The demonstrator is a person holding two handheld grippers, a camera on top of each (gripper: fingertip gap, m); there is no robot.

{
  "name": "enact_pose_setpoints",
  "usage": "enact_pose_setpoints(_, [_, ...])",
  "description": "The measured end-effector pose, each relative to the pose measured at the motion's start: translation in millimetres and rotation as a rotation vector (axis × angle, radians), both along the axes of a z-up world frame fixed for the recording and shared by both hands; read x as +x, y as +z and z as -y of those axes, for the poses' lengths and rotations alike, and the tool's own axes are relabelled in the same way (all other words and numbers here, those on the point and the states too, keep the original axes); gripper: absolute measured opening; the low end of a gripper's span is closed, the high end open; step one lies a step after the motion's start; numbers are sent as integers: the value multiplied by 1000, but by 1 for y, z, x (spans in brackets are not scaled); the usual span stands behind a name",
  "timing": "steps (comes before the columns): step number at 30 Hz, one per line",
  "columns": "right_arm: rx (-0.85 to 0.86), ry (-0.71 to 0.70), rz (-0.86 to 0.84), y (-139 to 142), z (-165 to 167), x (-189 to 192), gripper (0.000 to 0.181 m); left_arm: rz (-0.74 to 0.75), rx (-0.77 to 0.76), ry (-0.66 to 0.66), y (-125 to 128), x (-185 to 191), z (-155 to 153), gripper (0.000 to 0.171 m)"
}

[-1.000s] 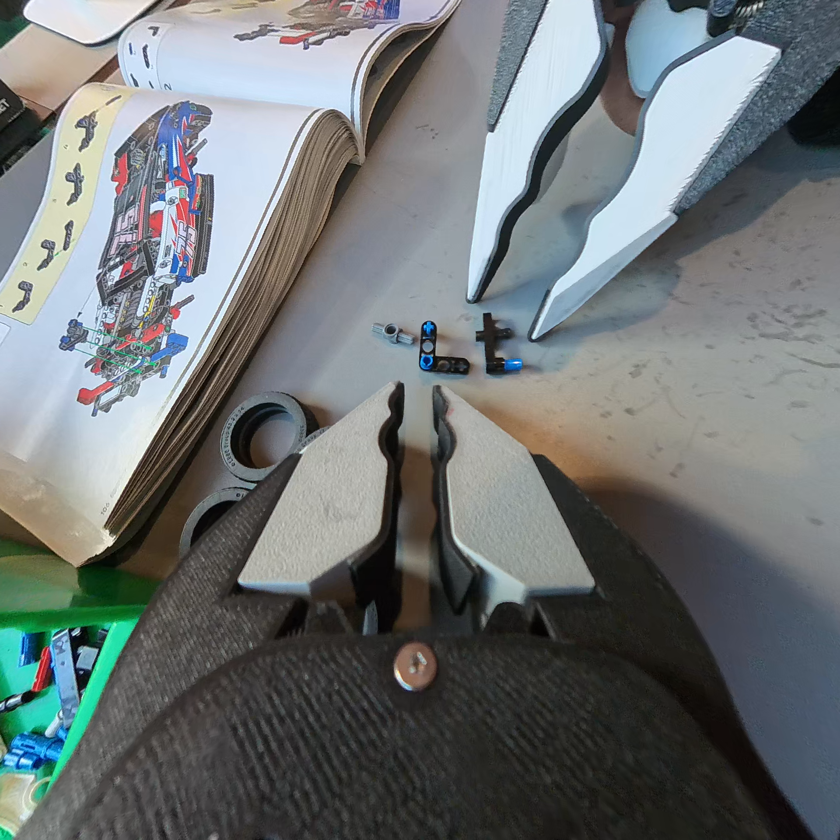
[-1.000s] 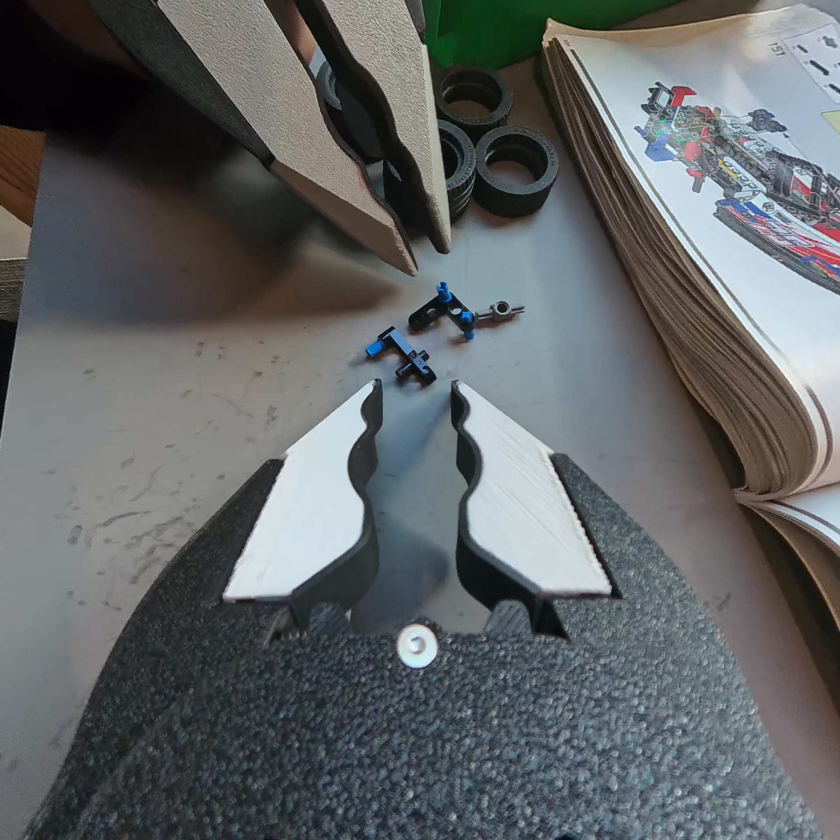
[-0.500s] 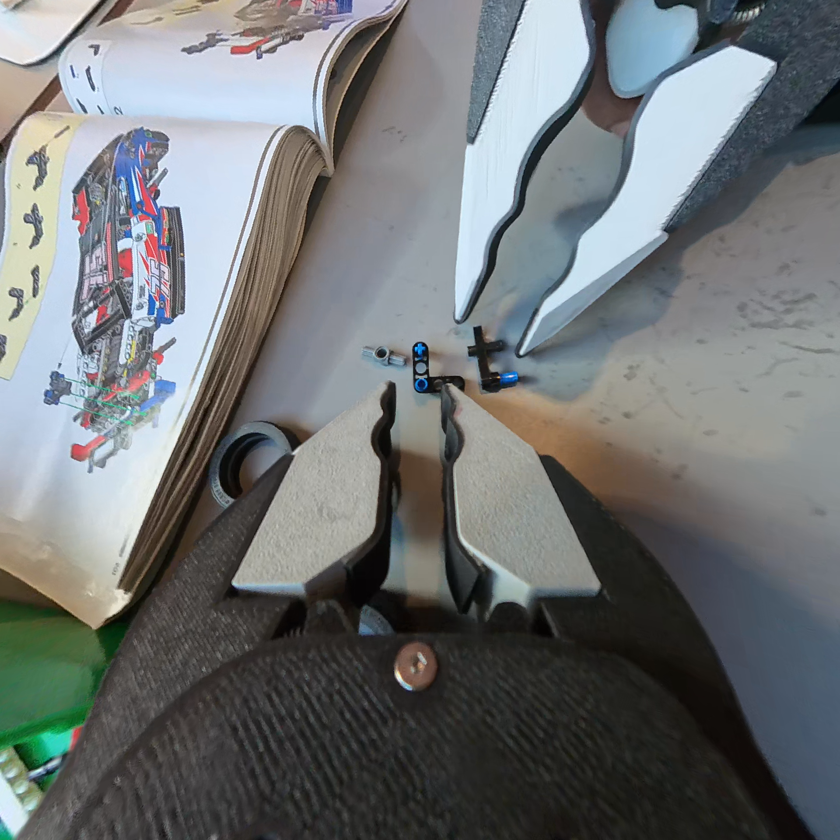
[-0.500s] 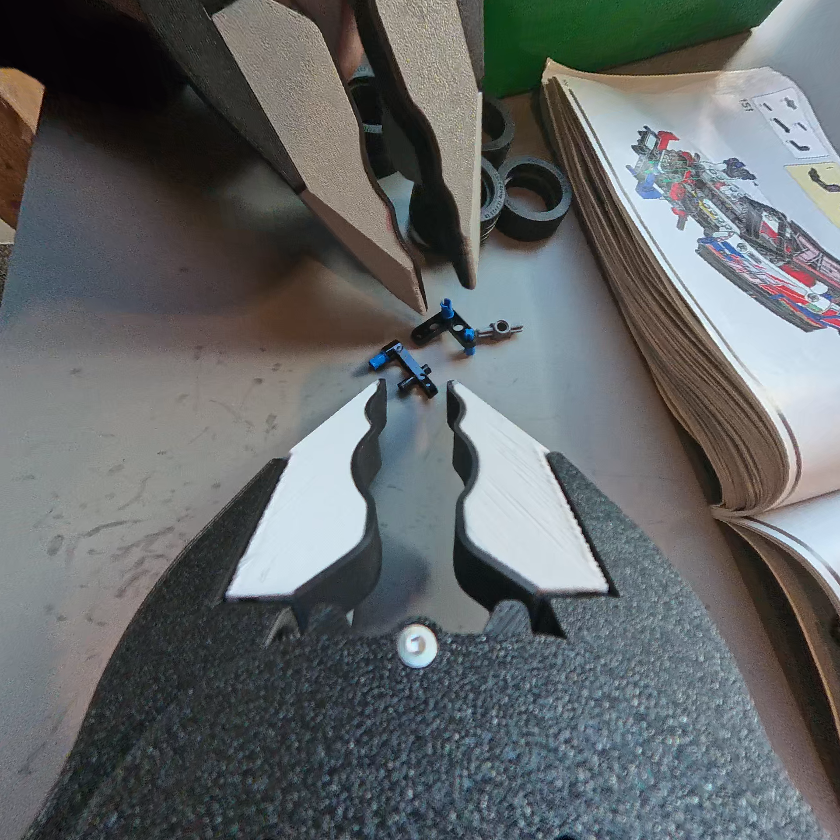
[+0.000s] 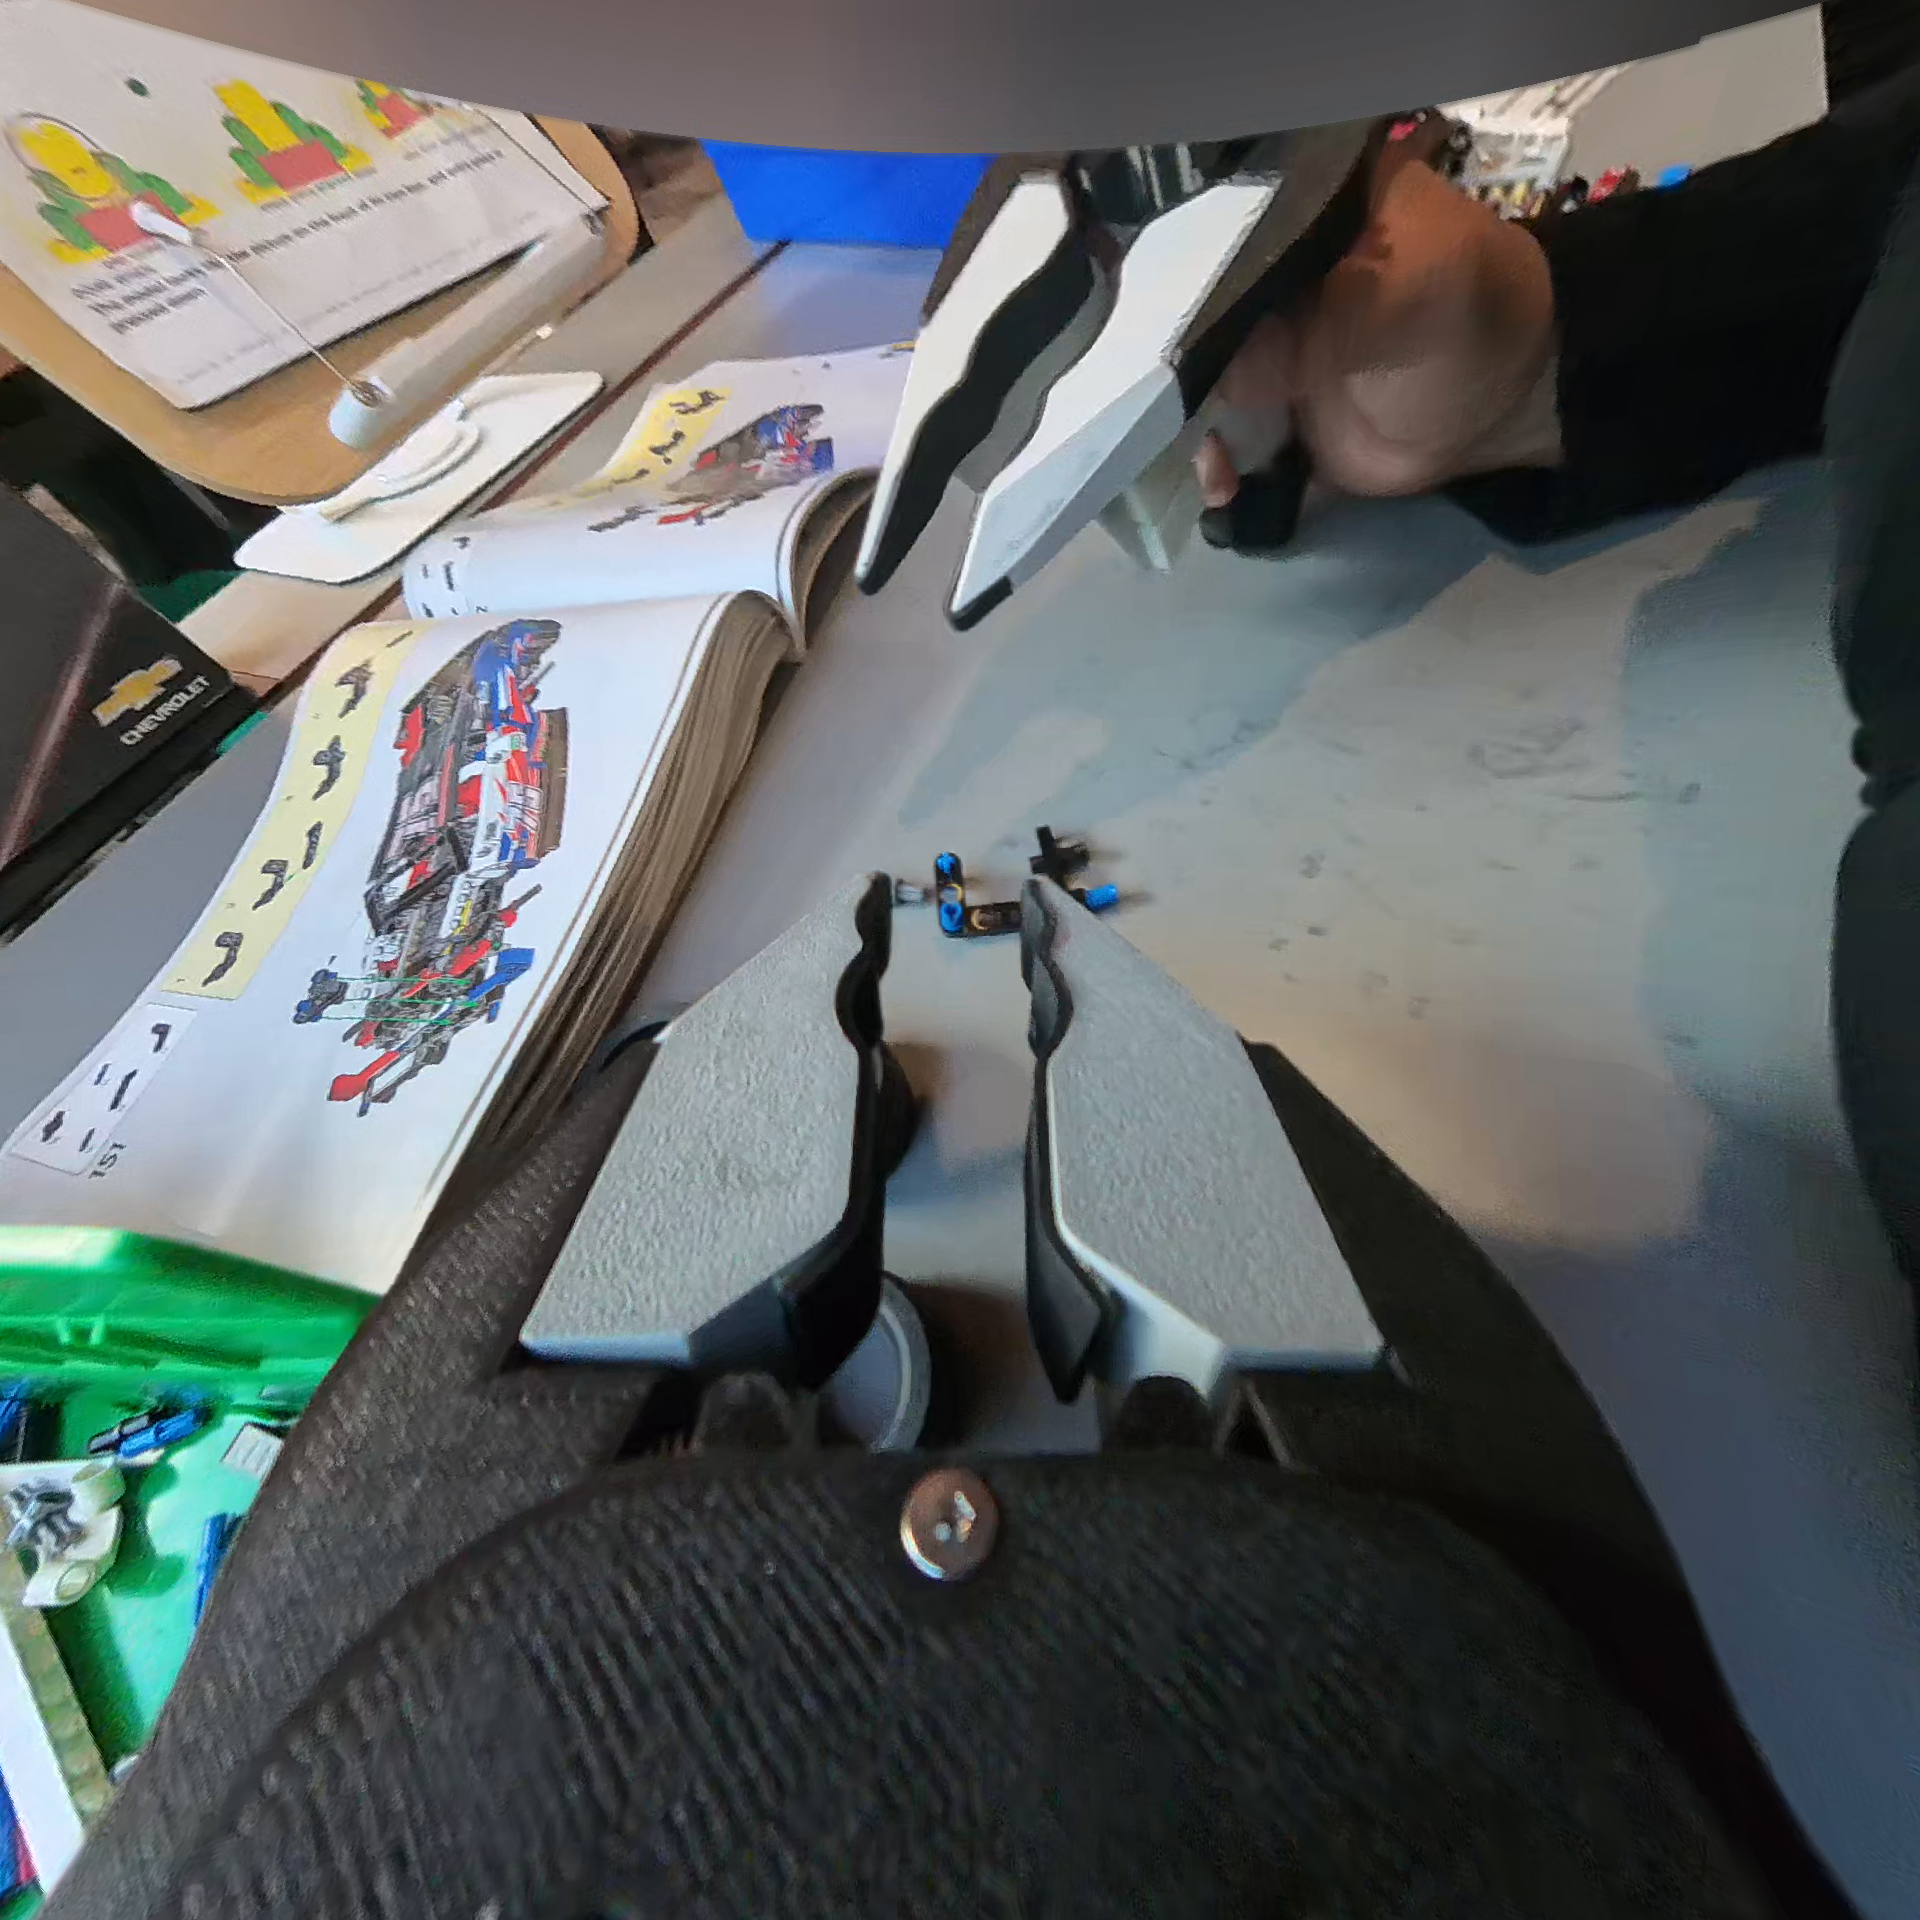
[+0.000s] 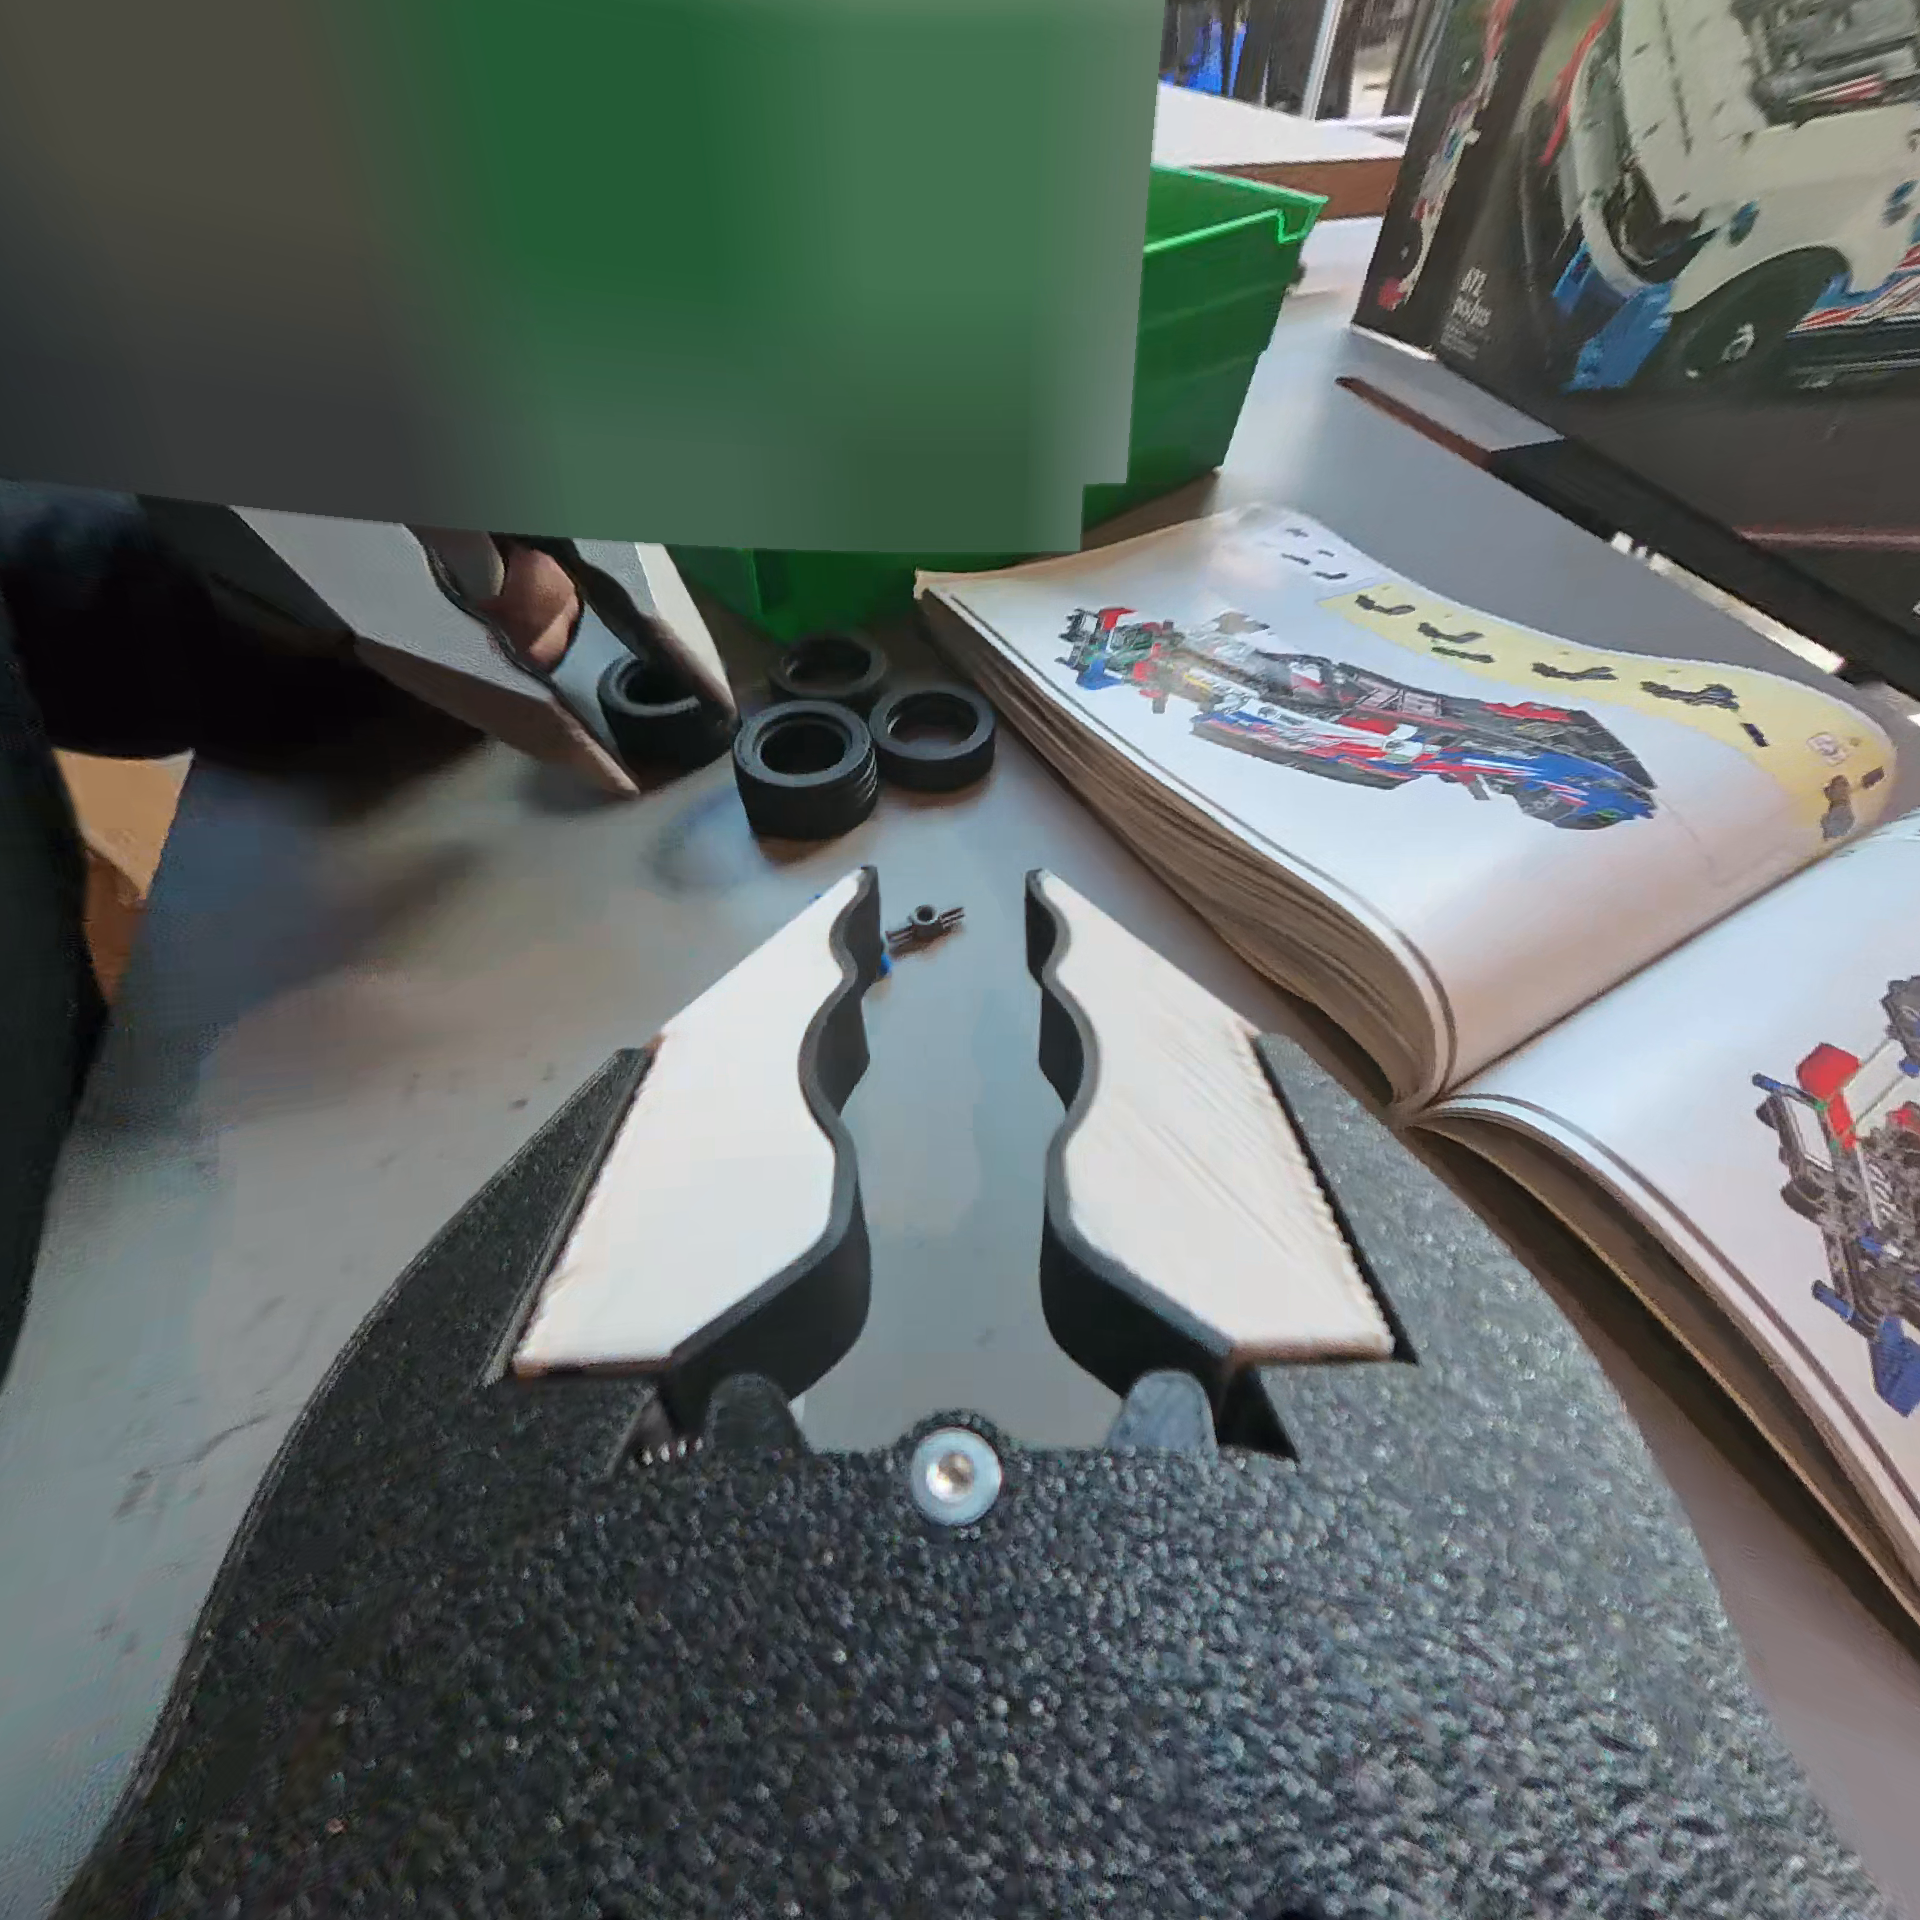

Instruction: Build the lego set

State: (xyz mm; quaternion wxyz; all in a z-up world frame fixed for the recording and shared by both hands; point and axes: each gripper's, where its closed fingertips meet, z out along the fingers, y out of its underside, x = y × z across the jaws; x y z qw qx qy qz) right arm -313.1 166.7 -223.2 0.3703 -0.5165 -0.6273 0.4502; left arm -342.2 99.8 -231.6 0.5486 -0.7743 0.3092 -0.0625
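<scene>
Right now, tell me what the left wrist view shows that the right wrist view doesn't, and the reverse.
Only the left wrist view shows the black L-shaped piece with blue pins and the sorted parts inside the green bin. Only the right wrist view shows the four black tires and the set's box. Both show the open instruction book, the grey table, and both grippers, jaws apart and empty: left, right.

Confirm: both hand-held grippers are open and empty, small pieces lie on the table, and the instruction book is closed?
Not quite: the instruction book lies open, as the right wrist view shows. The left hand-held gripper and right hand-held gripper are open and empty, with small pieces on the table.
</scene>
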Motion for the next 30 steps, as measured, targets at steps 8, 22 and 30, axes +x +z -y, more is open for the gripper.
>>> enact_pose_setpoints(8, [3,10,-48,8,7,4,29,63,-18,12,0,0,-6,20])
enact_pose_setpoints(22, [3,13,-61,11,10,3,31,-4,-2,44,-4,1,-7,17])
enact_pose_setpoints(30, [-16,7,-62,11,7,3,31,13,-4,51,-3,-2,-7,16])
